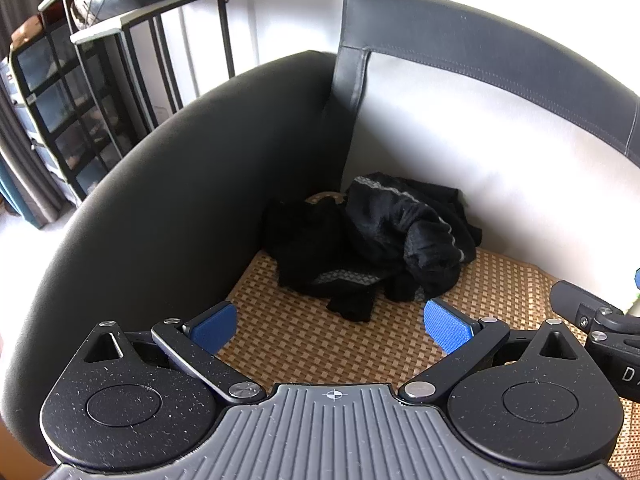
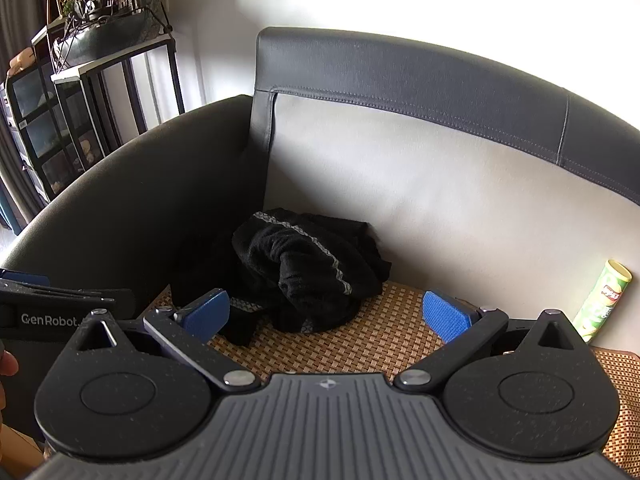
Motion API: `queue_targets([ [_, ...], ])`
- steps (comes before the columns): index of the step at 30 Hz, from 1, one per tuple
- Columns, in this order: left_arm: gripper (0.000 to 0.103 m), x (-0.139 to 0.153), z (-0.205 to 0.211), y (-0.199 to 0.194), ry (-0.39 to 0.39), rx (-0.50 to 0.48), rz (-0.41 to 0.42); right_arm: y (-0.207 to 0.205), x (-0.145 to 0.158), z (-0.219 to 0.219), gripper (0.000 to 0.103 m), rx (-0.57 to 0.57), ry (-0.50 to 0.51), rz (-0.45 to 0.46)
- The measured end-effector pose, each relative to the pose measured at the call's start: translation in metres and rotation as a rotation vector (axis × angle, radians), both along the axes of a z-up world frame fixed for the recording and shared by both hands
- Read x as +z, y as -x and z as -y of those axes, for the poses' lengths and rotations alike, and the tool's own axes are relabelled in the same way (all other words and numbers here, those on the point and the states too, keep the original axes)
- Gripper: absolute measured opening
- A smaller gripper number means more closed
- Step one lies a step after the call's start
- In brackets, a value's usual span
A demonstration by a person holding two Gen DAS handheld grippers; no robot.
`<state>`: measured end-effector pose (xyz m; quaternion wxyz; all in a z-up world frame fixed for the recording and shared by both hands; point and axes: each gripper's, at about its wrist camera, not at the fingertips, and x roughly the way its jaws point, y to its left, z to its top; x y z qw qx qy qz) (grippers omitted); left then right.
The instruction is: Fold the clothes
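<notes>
A crumpled black garment [image 1: 372, 240] with grey trim lies bunched in the corner of a sofa seat, on a woven tan mat [image 1: 320, 340]. In the right wrist view the same garment [image 2: 308, 268] sits left of centre. My left gripper [image 1: 330, 326] is open, its blue pads wide apart, hovering just short of the garment's near edge with nothing between them. My right gripper [image 2: 328, 314] is also open and holds nothing; the garment's lower edge lies between and just beyond its pads. The left gripper's body [image 2: 52, 316] shows at the left edge of the right wrist view.
A black leather armrest [image 1: 168, 200] curves along the left, and a white backrest [image 2: 420, 200] with a dark top band rises behind. A green chips tube [image 2: 602, 300] leans against the backrest at right. A black shelf unit [image 1: 72, 100] with a planter stands beyond the armrest.
</notes>
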<state>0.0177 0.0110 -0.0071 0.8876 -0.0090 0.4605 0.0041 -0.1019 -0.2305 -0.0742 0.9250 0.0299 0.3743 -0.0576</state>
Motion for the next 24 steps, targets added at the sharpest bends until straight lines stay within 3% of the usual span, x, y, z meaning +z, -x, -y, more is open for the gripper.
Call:
queue_targets([
  [14,0.103,-0.034,0.001,-0.044,-0.01,-0.003,-0.051,-0.04,-0.026,0.004,0.103,0.02,0.003,-0.042],
  [19,0.103,-0.081,-0.004,-0.091,-0.035,-0.018,-0.059,-0.083,-0.058,0.007,0.103,0.061,0.007,-0.049],
  [24,0.103,-0.145,-0.016,-0.146,-0.056,-0.027,-0.1,-0.145,-0.122,0.012,0.103,0.094,0.004,-0.077],
])
